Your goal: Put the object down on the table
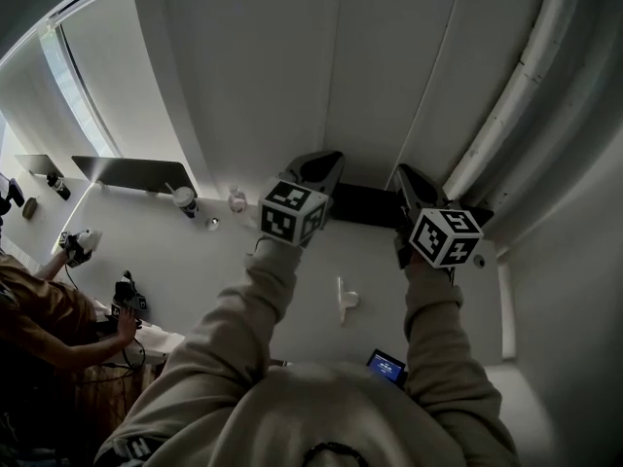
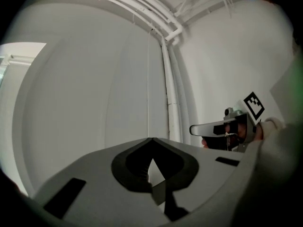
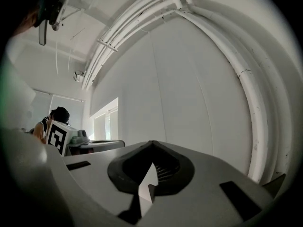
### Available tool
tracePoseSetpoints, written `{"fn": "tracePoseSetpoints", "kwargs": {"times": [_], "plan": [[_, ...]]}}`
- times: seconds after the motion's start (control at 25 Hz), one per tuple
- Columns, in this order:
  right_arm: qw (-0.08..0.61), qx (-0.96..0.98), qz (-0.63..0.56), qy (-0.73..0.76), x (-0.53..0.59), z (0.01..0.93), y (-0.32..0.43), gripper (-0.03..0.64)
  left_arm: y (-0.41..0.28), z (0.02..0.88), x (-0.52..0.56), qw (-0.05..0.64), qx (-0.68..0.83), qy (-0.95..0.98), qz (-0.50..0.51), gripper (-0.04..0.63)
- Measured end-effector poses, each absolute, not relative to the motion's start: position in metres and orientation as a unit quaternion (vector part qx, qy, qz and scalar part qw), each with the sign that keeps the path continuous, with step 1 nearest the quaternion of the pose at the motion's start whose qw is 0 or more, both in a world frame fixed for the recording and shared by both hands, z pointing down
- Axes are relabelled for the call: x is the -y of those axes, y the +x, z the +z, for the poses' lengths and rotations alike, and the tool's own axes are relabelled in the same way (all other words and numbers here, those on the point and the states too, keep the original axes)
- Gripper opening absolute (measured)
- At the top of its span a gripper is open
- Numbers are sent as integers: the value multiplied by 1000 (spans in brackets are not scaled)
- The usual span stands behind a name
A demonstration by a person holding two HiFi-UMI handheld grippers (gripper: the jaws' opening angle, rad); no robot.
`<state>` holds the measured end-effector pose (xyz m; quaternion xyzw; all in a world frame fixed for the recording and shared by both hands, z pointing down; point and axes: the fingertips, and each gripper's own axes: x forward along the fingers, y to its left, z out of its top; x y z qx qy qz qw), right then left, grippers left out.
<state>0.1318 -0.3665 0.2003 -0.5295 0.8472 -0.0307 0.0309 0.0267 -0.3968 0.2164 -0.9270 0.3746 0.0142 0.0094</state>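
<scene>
Both grippers are raised side by side toward a plain white wall. In the head view my left gripper (image 1: 327, 161) and my right gripper (image 1: 403, 175) point away from me, each with its marker cube behind the jaws. A dark bar (image 1: 365, 205) lies between them. In the left gripper view the left gripper (image 2: 151, 141) has its jaws meeting at a point with nothing between them. In the right gripper view the right gripper (image 3: 151, 144) is shut the same way and empty. No held object shows in any view.
White pipes (image 3: 247, 79) run along the wall and bend overhead; the pipes (image 2: 168, 84) also show in the left gripper view. A person (image 1: 39, 319) at the far left holds other grippers. A table (image 1: 131, 173) with a cup (image 1: 183, 200) stands by the window. A small lit screen (image 1: 386, 365) is near my chest.
</scene>
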Motion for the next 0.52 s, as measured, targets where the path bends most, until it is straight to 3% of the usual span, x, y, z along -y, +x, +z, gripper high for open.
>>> {"fn": "tracePoseSetpoints", "kwargs": {"times": [0.52], "plan": [[11, -852, -10, -523, 387, 189, 130, 17, 35, 217, 420, 3, -373, -928, 6, 5]]}}
